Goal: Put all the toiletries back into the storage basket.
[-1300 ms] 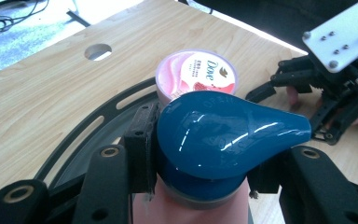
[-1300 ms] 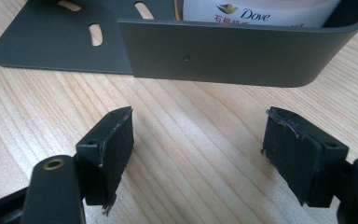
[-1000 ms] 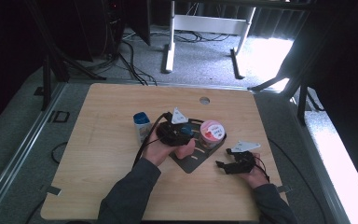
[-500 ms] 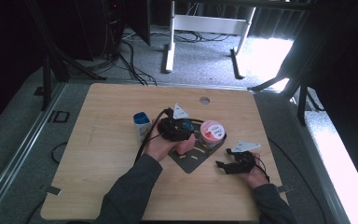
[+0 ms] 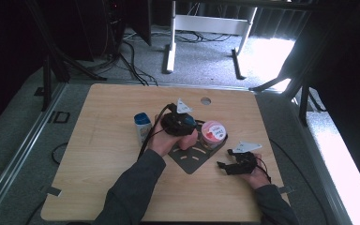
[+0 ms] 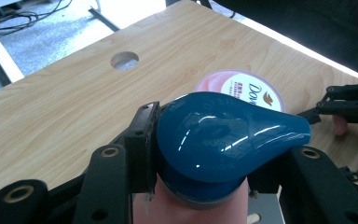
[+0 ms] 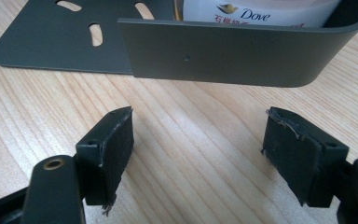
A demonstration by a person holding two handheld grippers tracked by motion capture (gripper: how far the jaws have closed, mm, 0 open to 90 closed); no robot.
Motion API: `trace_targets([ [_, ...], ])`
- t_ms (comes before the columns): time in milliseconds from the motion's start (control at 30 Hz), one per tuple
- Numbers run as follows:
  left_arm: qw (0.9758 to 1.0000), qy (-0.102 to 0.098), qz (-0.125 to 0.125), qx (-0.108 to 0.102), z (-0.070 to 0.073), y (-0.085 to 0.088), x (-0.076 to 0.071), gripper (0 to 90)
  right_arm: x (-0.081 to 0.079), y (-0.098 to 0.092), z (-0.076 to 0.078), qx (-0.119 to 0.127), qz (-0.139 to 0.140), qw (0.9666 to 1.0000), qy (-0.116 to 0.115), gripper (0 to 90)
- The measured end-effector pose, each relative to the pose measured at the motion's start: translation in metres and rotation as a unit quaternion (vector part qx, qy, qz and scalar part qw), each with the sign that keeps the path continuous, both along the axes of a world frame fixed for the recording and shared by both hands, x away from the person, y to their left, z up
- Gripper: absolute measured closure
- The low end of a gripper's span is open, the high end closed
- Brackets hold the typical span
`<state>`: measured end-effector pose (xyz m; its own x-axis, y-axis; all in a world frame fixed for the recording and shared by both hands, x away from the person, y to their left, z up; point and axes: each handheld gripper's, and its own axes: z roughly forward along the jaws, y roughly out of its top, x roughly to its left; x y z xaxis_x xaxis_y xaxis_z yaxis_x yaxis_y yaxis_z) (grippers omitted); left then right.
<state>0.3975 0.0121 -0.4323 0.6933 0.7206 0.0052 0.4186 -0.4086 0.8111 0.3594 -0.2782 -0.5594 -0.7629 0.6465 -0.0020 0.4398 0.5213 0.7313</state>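
Already the round pink Dove tub (image 5: 213, 132) sits in the dark metal caddy (image 5: 191, 160) on the desk (image 5: 108, 150), while the left hand-held gripper (image 6: 200, 154) clamps the pink, blue-capped bottle (image 6: 223, 133) above it, unplaced, and the right hand-held gripper (image 7: 198, 154) rests wide, empty.

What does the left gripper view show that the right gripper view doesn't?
Left gripper view alone: the left claw closed on a glossy blue teardrop-shaped cap atop a pink bottle, a round hole in the wooden table, and the pink lid of the round Dove jar. Right gripper view alone: the open right claw with bare wood between its pads, and the dark grey metal rack with slotted base. Both: the Dove jar and the table.
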Motion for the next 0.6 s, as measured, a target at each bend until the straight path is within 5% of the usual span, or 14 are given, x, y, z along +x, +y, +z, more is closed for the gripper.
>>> trace_targets([
  [600,0.9997,0.002,0.022,0.009,-0.004,-0.008,0.020,52.9,0.000,0.000,0.000,0.000,0.000,1.0000,0.000,24.2],
])
